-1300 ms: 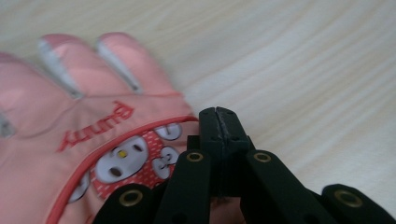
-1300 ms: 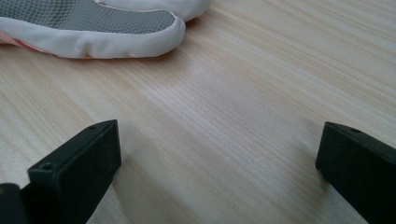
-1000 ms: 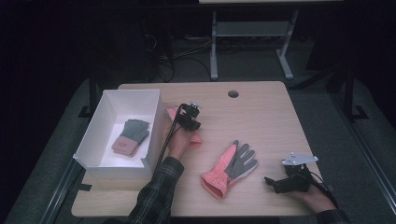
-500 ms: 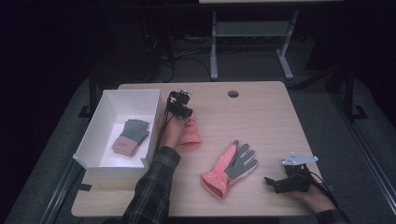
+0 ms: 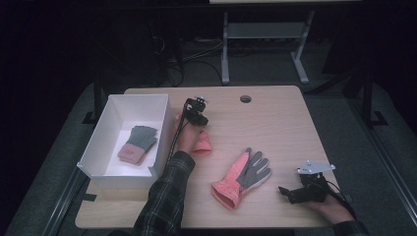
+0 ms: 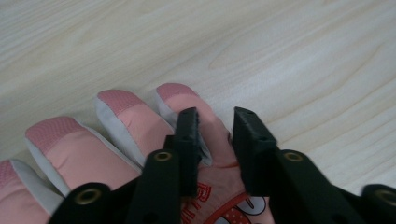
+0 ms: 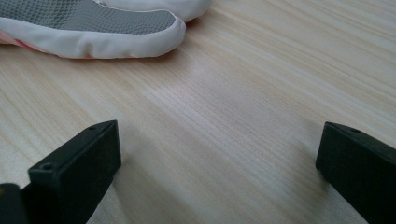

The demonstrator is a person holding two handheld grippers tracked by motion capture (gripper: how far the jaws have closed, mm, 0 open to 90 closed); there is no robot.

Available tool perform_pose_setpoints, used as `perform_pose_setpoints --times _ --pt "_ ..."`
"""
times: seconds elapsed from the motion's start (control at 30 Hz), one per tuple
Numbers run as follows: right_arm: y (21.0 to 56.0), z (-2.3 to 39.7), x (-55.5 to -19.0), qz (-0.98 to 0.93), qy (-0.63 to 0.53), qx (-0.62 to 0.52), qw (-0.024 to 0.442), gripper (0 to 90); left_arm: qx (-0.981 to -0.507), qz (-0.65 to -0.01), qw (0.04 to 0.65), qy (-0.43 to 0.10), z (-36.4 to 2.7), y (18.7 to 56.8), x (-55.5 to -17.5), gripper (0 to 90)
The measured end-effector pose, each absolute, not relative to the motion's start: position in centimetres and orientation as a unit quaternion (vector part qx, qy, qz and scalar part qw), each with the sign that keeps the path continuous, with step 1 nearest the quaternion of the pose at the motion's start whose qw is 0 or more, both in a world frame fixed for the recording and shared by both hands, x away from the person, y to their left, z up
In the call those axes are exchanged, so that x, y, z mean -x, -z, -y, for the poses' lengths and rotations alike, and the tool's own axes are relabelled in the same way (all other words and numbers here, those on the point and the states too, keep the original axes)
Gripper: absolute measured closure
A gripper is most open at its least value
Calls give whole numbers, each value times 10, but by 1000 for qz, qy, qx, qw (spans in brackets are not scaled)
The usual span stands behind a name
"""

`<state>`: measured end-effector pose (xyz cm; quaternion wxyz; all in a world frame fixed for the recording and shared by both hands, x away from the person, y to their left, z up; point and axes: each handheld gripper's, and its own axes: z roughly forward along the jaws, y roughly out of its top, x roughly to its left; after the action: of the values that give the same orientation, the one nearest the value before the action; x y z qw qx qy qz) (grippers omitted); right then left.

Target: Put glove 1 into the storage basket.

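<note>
High view: white box [image 5: 104, 142] holds one pink-and-grey glove [image 5: 137, 144].

box [image 5: 98, 147] left of frame, on table [image 5: 275, 123], one glove [image 5: 137, 145] inside | second glove [image 5: 201, 143] just right of box | third glove [image 5: 242, 178] lower centre (well apart from box)

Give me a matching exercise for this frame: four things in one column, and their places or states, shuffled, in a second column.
Things:
1. glove in the box
2. glove under the left gripper
3. glove in mid-table
4. right gripper

Places or states:
A. jaws wide apart over bare wood
B. grey palm up, cuff toward the person
C. inside the white box
D. pink back up, between narrowly parted jaws

Pairs: 1-C, 2-D, 3-B, 4-A
</note>
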<state>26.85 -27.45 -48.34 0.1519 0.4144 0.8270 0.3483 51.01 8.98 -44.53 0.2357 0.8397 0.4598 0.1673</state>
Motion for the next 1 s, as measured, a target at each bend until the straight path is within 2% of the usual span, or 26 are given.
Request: perform_pose_setpoints --times 0.13,0.33,0.67,0.87,0.93,1.0 --pt "483 274 -268 -827 -348 -415 152 0 -842 -457 237 -165 -90 446 -511 841" --pt "483 274 -268 -827 -348 -415 151 0 -843 -444 268 -144 -91 434 -505 887" --pt "483 274 -268 -827 -348 -416 152 0 -878 -343 318 -99 -51 423 -471 886" --pt "483 274 -268 -827 -348 -416 152 0 -900 -299 309 -73 -33 430 -452 875" --pt "483 274 -268 -827 -348 -416 152 0 -896 -303 318 -68 -33 431 -450 838" --pt "483 274 -268 -827 -348 -416 152 0 -888 -315 327 -67 -38 428 -448 758"
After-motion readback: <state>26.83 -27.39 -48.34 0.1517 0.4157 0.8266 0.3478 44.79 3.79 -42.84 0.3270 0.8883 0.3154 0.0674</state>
